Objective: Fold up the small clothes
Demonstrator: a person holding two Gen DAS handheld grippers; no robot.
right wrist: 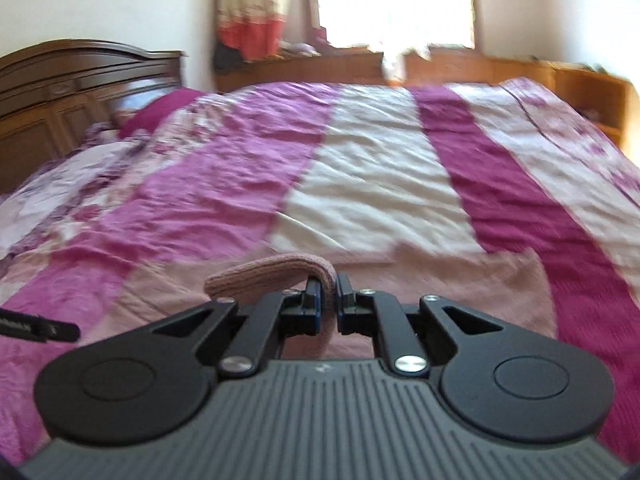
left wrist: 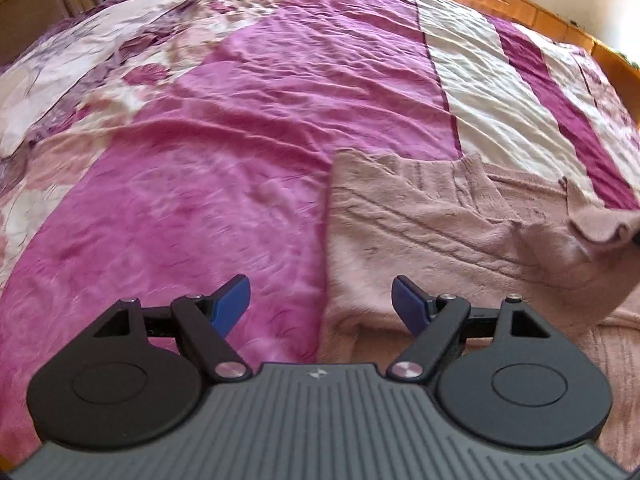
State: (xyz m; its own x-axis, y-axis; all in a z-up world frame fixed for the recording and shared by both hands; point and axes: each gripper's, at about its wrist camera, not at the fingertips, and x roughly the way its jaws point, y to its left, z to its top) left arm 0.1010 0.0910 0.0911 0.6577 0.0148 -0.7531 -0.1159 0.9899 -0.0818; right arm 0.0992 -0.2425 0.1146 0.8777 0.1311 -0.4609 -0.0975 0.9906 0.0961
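Observation:
A dusty-pink knit sweater [left wrist: 432, 232] lies spread on the bed at the right in the left wrist view, its left edge straight and one far corner lifted at the right border. My left gripper [left wrist: 322, 304] hovers open above that left edge, nothing between its blue pads. In the right wrist view my right gripper [right wrist: 328, 292] is shut on a ribbed edge of the pink sweater [right wrist: 264, 274], which arcs up out of the jaws and droops to the left. More of the sweater lies flat beyond it.
The bed carries a wrinkled bedspread [left wrist: 248, 128] in magenta, cream and floral bands. A dark wooden headboard [right wrist: 68, 88] stands at the far left, low wooden cabinets [right wrist: 500, 68] line the far side under a bright window. A black strip [right wrist: 36, 326] pokes in at the left.

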